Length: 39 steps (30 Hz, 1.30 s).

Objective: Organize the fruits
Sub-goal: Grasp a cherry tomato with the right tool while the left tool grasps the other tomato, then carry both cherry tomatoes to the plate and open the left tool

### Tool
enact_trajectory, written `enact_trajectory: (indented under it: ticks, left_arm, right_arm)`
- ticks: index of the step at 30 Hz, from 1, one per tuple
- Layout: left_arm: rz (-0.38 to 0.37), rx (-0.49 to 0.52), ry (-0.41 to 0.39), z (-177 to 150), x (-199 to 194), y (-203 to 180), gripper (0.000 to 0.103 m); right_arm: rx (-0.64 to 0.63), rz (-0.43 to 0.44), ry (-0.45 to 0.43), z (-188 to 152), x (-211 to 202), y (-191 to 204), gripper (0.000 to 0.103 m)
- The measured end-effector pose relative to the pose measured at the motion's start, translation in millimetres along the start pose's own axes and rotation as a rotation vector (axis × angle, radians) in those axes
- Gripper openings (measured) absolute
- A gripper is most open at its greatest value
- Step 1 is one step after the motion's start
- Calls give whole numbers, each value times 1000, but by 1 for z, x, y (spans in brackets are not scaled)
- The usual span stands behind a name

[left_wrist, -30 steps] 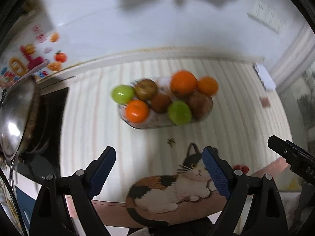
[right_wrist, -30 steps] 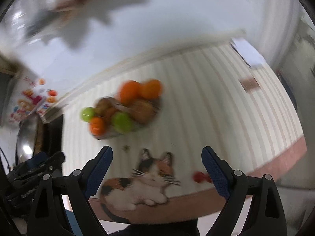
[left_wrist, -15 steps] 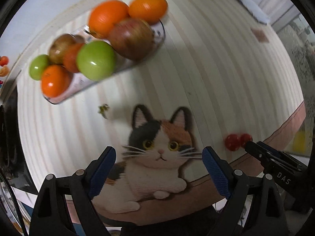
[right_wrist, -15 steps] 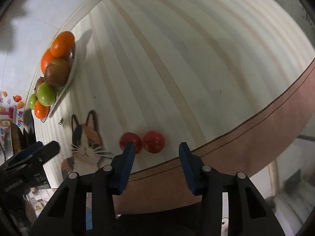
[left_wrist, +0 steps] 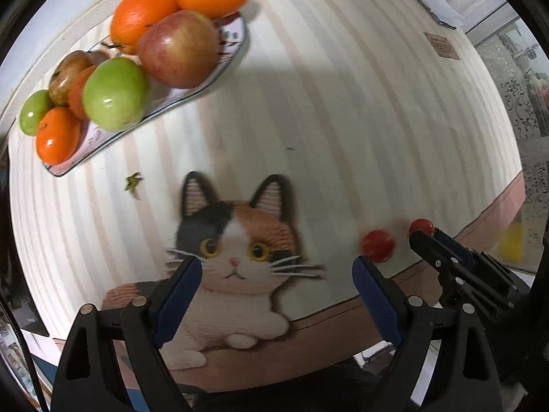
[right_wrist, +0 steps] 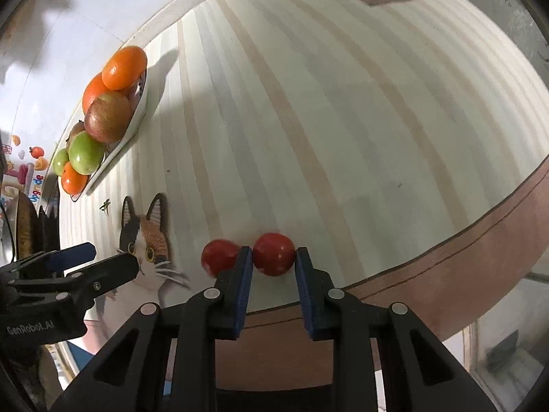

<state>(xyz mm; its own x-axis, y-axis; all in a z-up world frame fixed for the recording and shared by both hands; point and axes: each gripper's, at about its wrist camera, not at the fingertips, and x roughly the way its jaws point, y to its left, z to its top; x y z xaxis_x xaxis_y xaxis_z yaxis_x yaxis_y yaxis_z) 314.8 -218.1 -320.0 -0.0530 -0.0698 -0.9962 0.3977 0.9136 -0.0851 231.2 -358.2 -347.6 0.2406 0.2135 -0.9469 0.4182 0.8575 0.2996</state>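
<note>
R gripper (right_wrist: 274, 261) fingers closed around right-hand red tomato (right_wrist: 273, 254) at near table edge, 2nd tomato (right_wrist: 218, 253) just left; L gripper (left_wrist: 276, 295) wide open, empty; fruit looks small, smooth, squashy, so grip mid-sides lightly, plate (left_wrist: 236, 31) far left.

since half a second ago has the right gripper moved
Yes. The right gripper has pushed forward toward the two red fruits and narrowed: its fingers now bracket the right red fruit, which earlier lay beyond the fingertips.
</note>
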Motion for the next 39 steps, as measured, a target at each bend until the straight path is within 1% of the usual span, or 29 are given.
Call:
enact_trajectory:
  ticks: [1,5,6,8,9,10,11,12,14,15,17,18,20,22,26,28,30,33,39]
  left_arm:
    - [-22,5,1,1,1,-7,90]
    - [-51,60,-3,5,8,-38,90]
    - [-54,81,-2,5,12,-48,89]
    - [-67,110,8,5,17,-62,82]
    - [-65,127,14,5,21,-70,81]
    - [-65,139,18,5,25,-76,78]
    - [-64,150,22,6,28,-81,70]
    - [-61,161,30,7,31,-85,66]
    - [-58,173,36,7,36,-92,54]
    - [-52,179,36,7,39,-95,52]
    - [-43,187,34,7,43,-100,37]
    - [-43,188,35,8,44,-103,36]
    - [-40,191,32,12,46,-105,29]
    - [-43,189,27,12,45,-106,28]
    - [-49,187,20,3,48,-89,28]
    - [-51,185,14,3,48,-88,27]
    - [-58,178,7,1,37,-73,27]
    - [-63,172,-11,-4,26,-69,27]
    - [-110,125,-53,-6,-3,-38,27]
  right_arm:
    - [-2,-18,-14,1,-4,-2,27]
    - [16,-48,-52,4,-19,-18,27]
    - [19,-55,-55,5,-22,-22,27]
    - [27,-68,-59,5,-26,-31,27]
    - [32,-73,-59,5,-27,-35,27]
    - [38,-77,-61,5,-28,-39,27]
    - [43,-81,-61,4,-29,-43,27]
    - [47,-85,-63,3,-30,-46,27]
    - [58,-88,-67,2,-33,-51,27]
    - [60,-88,-67,1,-34,-53,27]
    - [65,-93,-70,1,-36,-57,27]
    - [67,-92,-69,1,-36,-58,27]
    - [72,-93,-70,1,-37,-59,27]
    - [73,-92,-73,2,-39,-59,27]
    - [66,-94,-73,3,-38,-57,27]
    - [63,-92,-72,3,-37,-56,27]
    - [58,-93,-74,4,-37,-54,27]
    - [55,-88,-79,5,-40,-51,27]
    - [32,-60,-101,11,-51,-39,27]
